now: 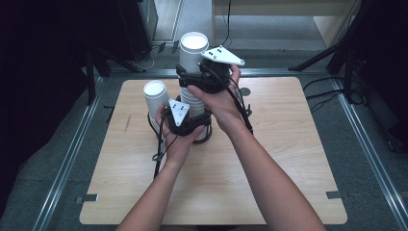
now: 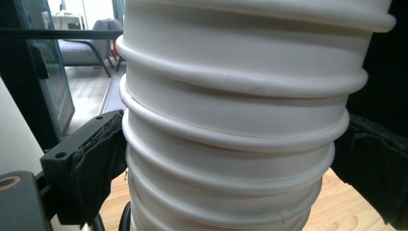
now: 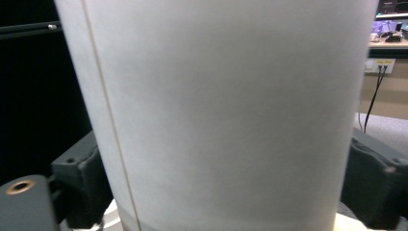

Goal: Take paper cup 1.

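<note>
Tall stack of white paper cups [image 1: 193, 86] standing centre-top on wooden table [image 1: 269, 183], left gripper [image 1: 185, 118] pinching its lower rims, right gripper [image 1: 204, 77] pinching top cup [image 1: 193, 53], second cup [image 1: 155, 96] just left.

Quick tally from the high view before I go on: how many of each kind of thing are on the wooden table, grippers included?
Tall stacks of nested white paper cups: 1
Separate white paper cups beside the stack: 1
Black two-jaw grippers: 2, the left gripper low on the stack and the right gripper around the top cup
Total: 4; how many cups the stack holds cannot be told.
</note>
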Tool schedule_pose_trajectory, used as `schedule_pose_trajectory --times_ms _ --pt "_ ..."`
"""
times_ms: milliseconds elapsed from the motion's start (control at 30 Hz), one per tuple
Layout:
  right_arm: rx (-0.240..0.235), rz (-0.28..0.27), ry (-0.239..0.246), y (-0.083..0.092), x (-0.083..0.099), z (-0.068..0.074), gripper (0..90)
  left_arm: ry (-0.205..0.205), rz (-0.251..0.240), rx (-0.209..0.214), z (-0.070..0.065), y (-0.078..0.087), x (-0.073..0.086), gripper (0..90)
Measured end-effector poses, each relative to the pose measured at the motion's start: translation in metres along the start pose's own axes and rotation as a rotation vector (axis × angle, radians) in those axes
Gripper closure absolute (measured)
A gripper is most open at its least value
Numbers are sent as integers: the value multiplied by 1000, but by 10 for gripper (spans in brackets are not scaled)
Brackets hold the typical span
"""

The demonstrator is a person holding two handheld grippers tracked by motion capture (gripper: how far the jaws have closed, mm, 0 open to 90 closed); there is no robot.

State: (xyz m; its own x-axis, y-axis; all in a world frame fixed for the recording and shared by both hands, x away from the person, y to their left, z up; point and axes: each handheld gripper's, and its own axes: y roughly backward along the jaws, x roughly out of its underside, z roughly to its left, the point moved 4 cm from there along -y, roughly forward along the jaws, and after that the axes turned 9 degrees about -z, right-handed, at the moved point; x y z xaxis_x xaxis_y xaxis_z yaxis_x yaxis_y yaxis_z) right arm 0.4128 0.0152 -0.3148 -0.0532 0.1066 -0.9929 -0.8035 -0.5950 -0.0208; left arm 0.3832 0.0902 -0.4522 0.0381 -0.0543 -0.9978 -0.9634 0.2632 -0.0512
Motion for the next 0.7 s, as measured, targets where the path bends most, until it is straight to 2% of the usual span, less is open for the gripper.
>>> schedule_pose_trajectory --times_ms 100,500,700 --pt "0 -8 21 1 -1 1 135 1 -1 -1 0 0 0 24" --pt "-2 -38 2 2 -15 1 133 1 2 5 1 0 0 24" --pt "-11 -29 -3 2 -13 1 117 1 -6 9 1 1 -2 26"
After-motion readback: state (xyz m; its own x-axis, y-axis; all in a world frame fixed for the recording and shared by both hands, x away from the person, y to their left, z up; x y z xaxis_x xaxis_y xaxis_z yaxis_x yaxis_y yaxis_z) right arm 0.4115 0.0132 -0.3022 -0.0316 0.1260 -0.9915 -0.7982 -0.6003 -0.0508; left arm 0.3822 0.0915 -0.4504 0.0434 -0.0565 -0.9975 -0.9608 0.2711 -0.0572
